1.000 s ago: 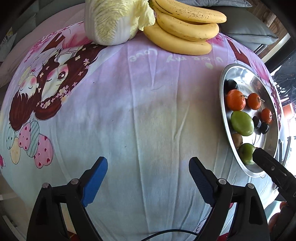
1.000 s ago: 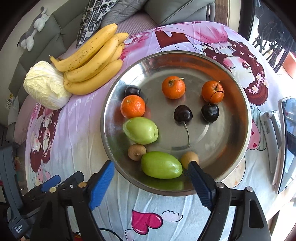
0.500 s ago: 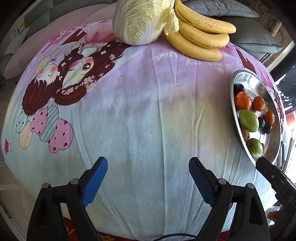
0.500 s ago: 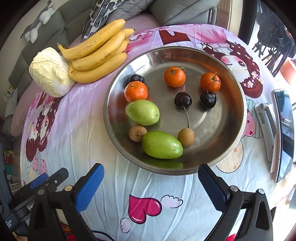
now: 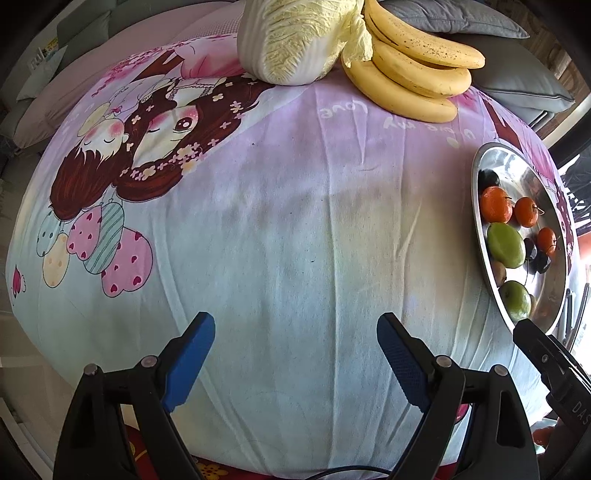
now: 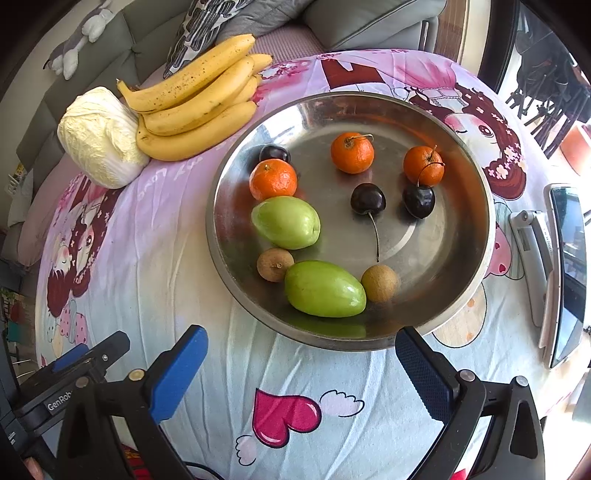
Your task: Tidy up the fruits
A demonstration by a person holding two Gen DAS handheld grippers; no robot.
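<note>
A steel bowl [image 6: 476, 258] on the cartoon-print cloth holds three oranges [image 6: 273, 179], two green fruits [image 6: 325, 290], dark cherries [image 6: 368, 199] and two small brown fruits [image 6: 275, 264]. The bowl [image 5: 480, 173] sits at the right in the left wrist view. Bananas [image 6: 195, 110] and a cabbage [image 6: 99, 136] lie behind. My right gripper [image 6: 301, 365] is open and empty, just in front of the bowl's near rim. My left gripper [image 5: 295, 354] is open and empty over bare cloth near the table's front edge.
A tablet on a stand [image 6: 565, 273] lies right of the bowl. A grey sofa with cushions [image 6: 229, 22] is behind the table. The left gripper's body [image 6: 74, 373] shows at lower left in the right wrist view.
Both grippers have drawn back and up from the table, so more cloth shows. The right gripper's jaws have opened wider. The fruits have not moved.
</note>
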